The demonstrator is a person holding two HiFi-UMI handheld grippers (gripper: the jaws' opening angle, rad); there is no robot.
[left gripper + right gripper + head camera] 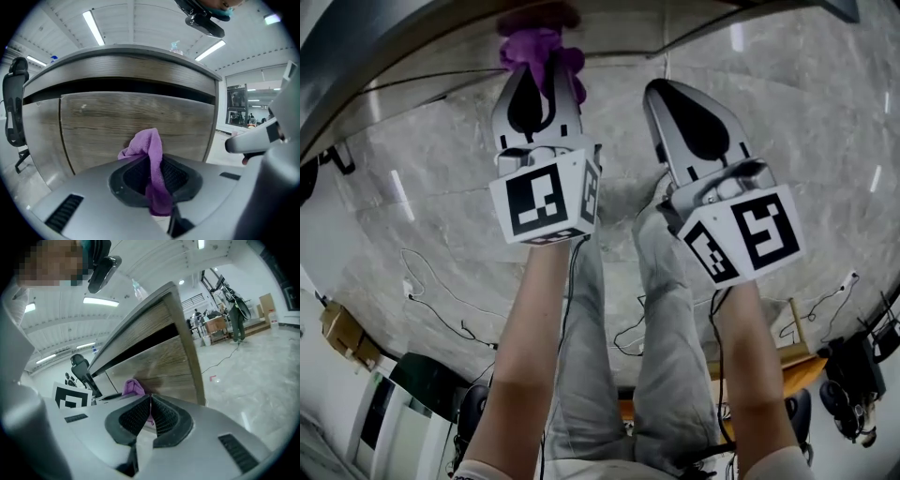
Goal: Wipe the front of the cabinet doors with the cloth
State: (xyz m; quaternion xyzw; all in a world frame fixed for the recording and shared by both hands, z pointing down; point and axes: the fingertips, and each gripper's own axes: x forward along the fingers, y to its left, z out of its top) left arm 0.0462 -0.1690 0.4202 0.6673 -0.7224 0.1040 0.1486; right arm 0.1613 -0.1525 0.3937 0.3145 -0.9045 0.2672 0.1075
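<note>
Cloth (152, 154) – a purple one – sat pinched in the left gripper (157, 174), whose jaws were narrowed onto it. One fold rose past the tips and another trailed down between the pads. In the left gripper view it stood low at the centre of the frame, in front of the wood-grain cabinet door (117, 122). Whether it touched the panel could not be told.

A vertical seam (62, 136) bounded that door at the frame's left. The cabinet's outer corner (216, 122) ran down at the right, with pale floor beyond it. Above the door lay a dark recess (117, 86) under the countertop edge (126, 61). The cloth hung nearer the lower half of the door, roughly midway between seam and corner, with bare panel on both sides. An office chair (13, 108) stood at the far left of that frame.

In the head view the left gripper (539, 80) was in the upper left, with the cloth (539, 52) bunched at its tips by the top edge of the frame. The right gripper (661, 94) was beside it to the right, apart from it, above grey marble floor (787, 141) crossed by thin cables (441, 309).

The right gripper view showed that gripper's (150, 399) jaws drawn together with nothing between them. The cloth (133, 387) lay just beyond and to the left of its tips, against the door (164, 366) – open floor (253, 376) filled the right of the frame.
</note>
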